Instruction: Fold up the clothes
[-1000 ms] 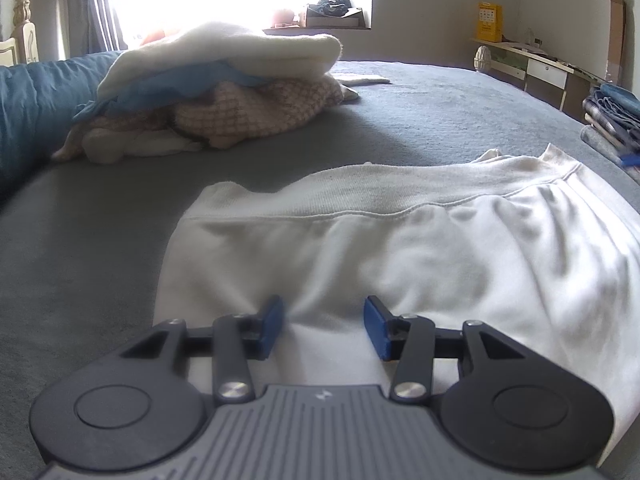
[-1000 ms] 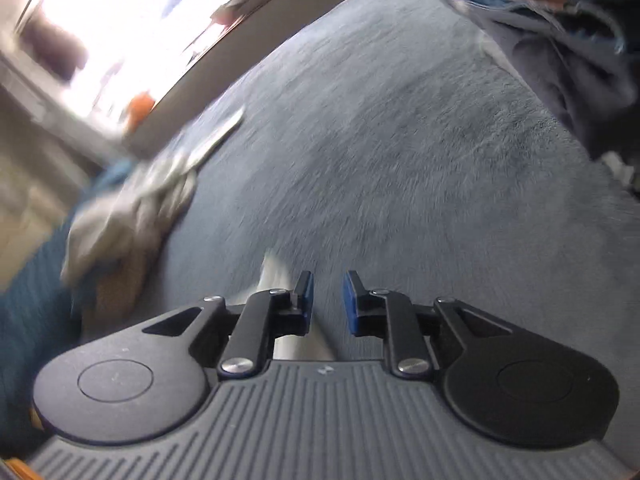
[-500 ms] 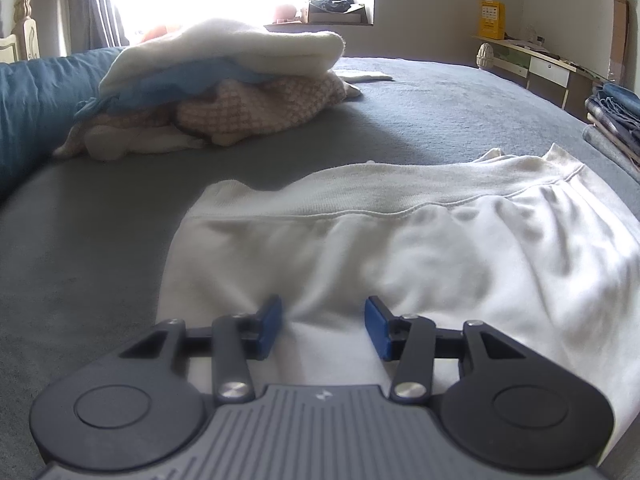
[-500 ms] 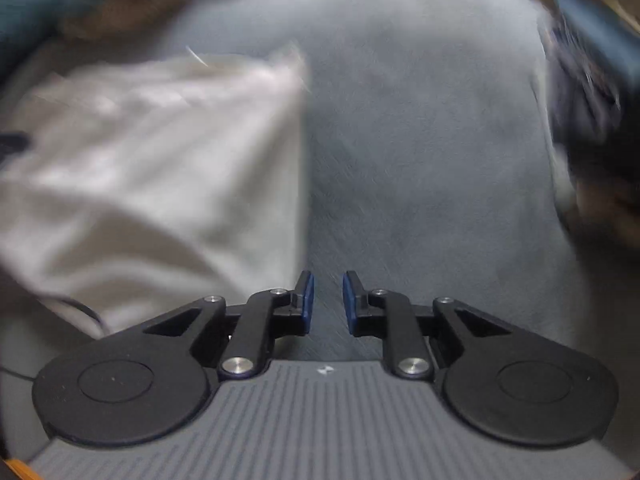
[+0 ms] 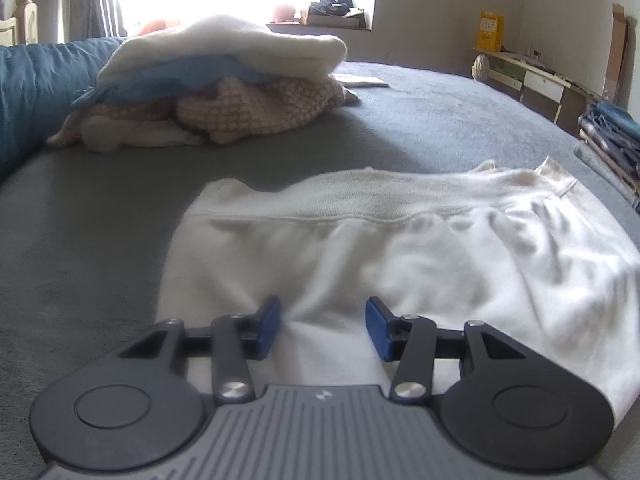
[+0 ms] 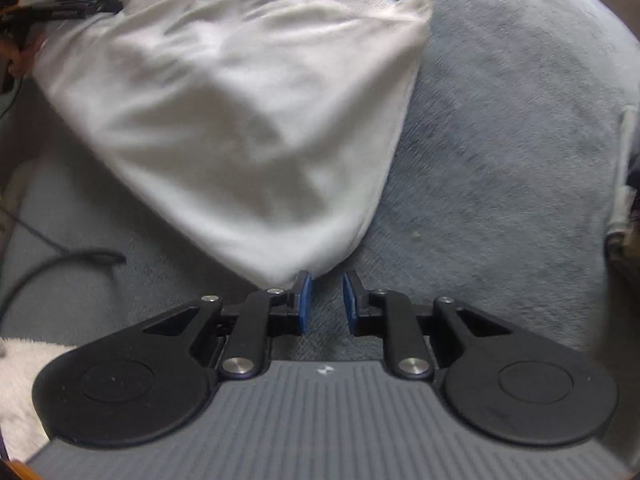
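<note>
A white garment [image 5: 420, 256] lies spread on the grey-blue bed, its ribbed hem on the far side. My left gripper [image 5: 322, 326] is open, low over the garment's near edge, with cloth between and under its blue pads. In the right wrist view the same garment [image 6: 240, 112] lies ahead and to the left. My right gripper [image 6: 324, 300] is open with a narrow gap and empty, just beside the garment's near corner, over bare blanket. The left gripper [image 6: 76, 2] shows at the garment's far left edge.
A heap of unfolded clothes [image 5: 216, 92] sits at the far left of the bed. A folded stack [image 5: 612, 140] lies at the right edge. A dark cable [image 6: 52, 268] lies on the blanket to the left. A low shelf [image 5: 532, 76] stands by the wall.
My right gripper has swung down from facing across the bed to pointing at the garment's near corner, and its jaws have opened slightly. My left gripper has barely moved.
</note>
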Available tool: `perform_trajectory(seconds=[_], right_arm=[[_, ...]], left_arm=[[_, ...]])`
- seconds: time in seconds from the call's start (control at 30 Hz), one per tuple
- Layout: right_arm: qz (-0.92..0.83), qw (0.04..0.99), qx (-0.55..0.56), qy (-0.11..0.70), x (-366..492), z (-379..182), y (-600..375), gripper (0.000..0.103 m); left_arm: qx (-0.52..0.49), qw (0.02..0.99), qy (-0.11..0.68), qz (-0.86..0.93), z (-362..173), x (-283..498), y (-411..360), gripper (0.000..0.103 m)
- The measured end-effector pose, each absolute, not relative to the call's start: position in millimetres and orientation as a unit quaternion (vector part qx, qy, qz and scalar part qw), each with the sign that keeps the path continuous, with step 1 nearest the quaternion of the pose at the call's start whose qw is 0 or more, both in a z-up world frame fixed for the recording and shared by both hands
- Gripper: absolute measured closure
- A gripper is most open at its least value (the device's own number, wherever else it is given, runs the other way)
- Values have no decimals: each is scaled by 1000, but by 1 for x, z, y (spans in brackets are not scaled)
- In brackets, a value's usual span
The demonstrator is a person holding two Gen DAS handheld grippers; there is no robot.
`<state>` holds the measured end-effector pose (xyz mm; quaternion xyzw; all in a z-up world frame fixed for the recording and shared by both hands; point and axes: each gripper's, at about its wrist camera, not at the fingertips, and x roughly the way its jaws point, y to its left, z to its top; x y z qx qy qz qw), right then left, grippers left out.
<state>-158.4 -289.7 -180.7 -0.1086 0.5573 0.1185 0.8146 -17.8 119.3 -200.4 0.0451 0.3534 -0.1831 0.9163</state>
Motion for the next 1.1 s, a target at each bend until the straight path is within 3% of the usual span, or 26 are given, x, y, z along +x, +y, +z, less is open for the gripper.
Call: perform_trajectory(seconds=[0.17, 0.37, 0.57, 0.73, 0.97, 1.1], right_arm=[[151, 857, -55, 489, -150, -156, -266, 87], [136, 805, -66, 573, -167, -221, -269, 86], [104, 813, -70, 568, -168, -206, -263, 85], [98, 868, -5, 486, -161, -162, -250, 83], [62, 899, 76, 426, -134, -151, -208, 62], [17, 889, 116, 442, -120, -179, -201, 61]], left_arm=[[43, 923, 327, -197, -173, -43, 134, 49], [20, 900, 375, -219, -181, -86, 150, 49], [6, 906, 382, -184, -194, -107, 152, 49], [12, 915, 369, -163, -187, -113, 156, 49], [-2, 912, 392, -121, -196, -105, 170, 49], [-5, 910, 396, -119, -200, -105, 174, 46]])
